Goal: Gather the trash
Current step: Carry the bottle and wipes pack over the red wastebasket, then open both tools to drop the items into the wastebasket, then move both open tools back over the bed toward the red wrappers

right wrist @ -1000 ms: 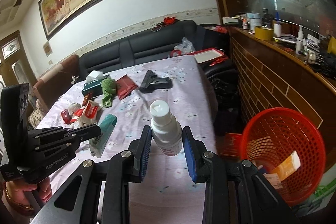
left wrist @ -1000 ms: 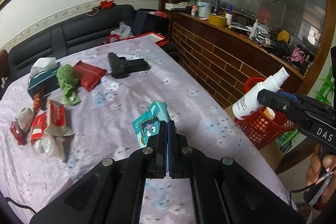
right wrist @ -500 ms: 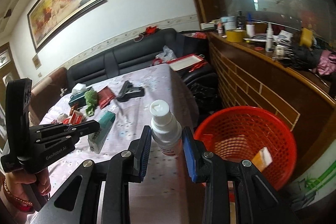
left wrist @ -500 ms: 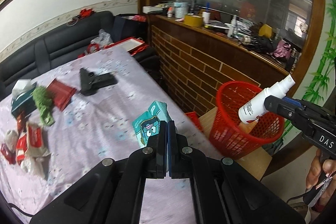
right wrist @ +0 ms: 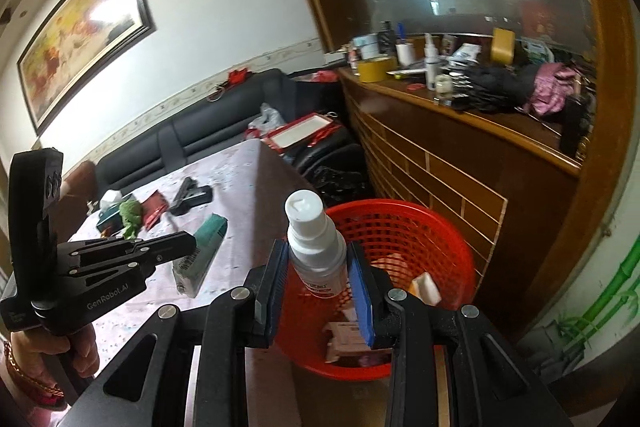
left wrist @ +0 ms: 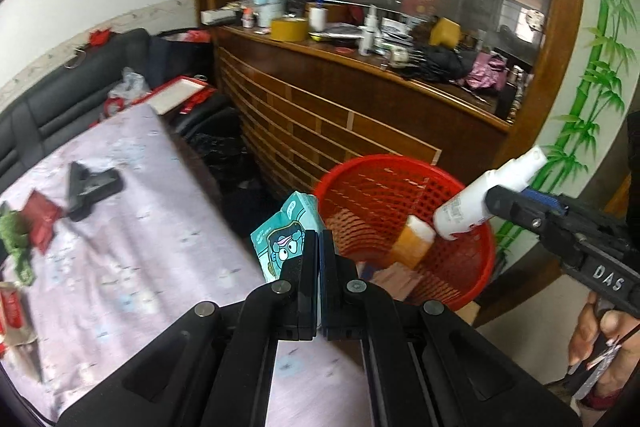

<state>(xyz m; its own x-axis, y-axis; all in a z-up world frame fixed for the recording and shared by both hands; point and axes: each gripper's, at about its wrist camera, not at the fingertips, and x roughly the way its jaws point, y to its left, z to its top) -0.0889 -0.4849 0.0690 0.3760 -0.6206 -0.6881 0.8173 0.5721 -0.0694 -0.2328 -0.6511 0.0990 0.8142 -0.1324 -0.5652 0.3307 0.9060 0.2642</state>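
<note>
A white spray bottle (right wrist: 318, 247) is being pinched upright between the blue pads of the right tongs (right wrist: 320, 269), and it is being held over the near rim of the red mesh basket (right wrist: 436, 227), which is standing on the floor just right of the worktop (left wrist: 132, 227). A flat teal packet (left wrist: 286, 241) is being squeezed by the left tongs (left wrist: 319, 259), whose jaws are being pressed almost together; the packet is being held near the basket's left rim, not yet clearly over the opening. For a clean drop, each item is best being carried further in over the opening before the tongs are spread, since the bottle could bounce off the rim and the light packet could flutter aside. Red wrappers (left wrist: 40, 223) and other litter are lying at the worktop's far left
</note>
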